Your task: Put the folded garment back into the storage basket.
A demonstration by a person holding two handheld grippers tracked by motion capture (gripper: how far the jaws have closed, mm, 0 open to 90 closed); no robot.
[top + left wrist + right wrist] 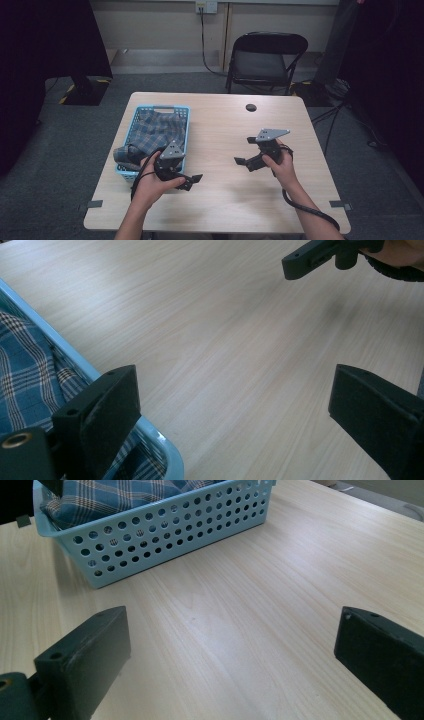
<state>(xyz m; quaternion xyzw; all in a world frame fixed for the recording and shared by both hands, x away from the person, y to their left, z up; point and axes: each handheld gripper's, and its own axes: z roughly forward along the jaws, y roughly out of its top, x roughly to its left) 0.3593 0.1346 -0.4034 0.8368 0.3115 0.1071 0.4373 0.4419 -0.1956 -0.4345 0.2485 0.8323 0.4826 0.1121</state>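
One plaid cloth (156, 131) fills one blue basket (183, 111); left gripper (191, 180) and right gripper (245, 151) gape wide, both empty.

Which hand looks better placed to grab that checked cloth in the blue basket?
Left. The left gripper hangs open beside the basket holding the checked cloth; the right gripper is farther off.

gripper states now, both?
Left gripper: open, empty, beside the blue basket.
Right gripper: open, empty, over the table.

A light wooden table (225, 190) carries a blue perforated basket (131, 131).
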